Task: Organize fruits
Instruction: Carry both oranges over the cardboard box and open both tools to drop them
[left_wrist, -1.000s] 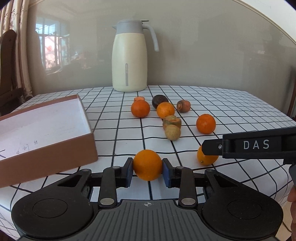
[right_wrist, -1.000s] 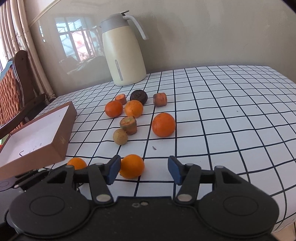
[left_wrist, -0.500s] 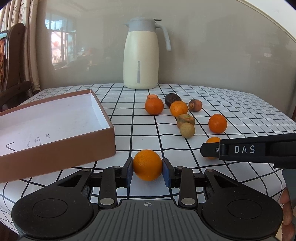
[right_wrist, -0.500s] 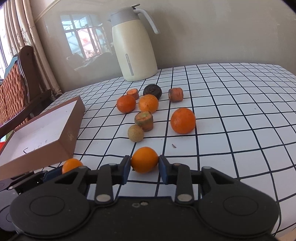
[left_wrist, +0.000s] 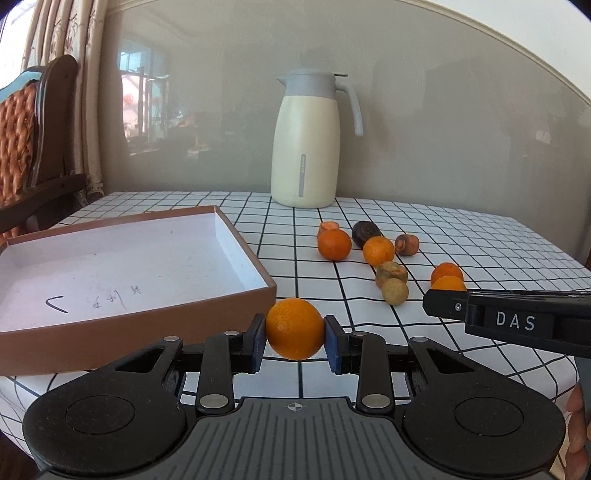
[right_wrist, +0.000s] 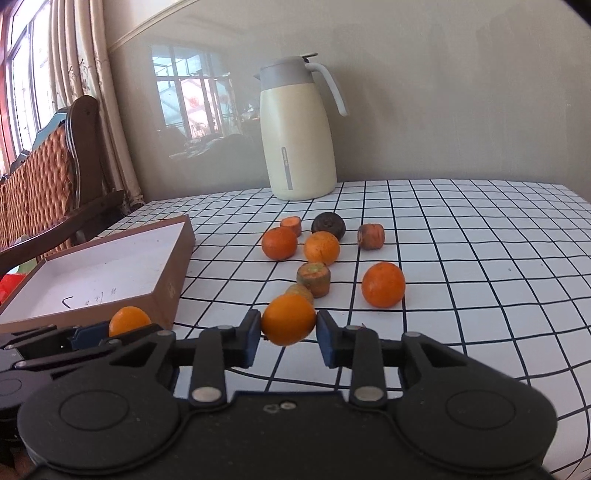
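Left claw (left_wrist: 295, 340) clamped on round orange citrus fruit (left_wrist: 294, 328); right claw (right_wrist: 289, 336) clamped on a second orange fruit (right_wrist: 289, 324). Risk: smooth round fruit slipping from narrow pads, or striking brown cardboard box (left_wrist: 207, 311) wall.

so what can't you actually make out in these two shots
- Left wrist view: right claw shows side-on, so its grip is hidden; its orange only peeks above it.
- Right wrist view: the small brown fruit sits mostly behind the held orange.
- Both views: writing in the box is too small to read.
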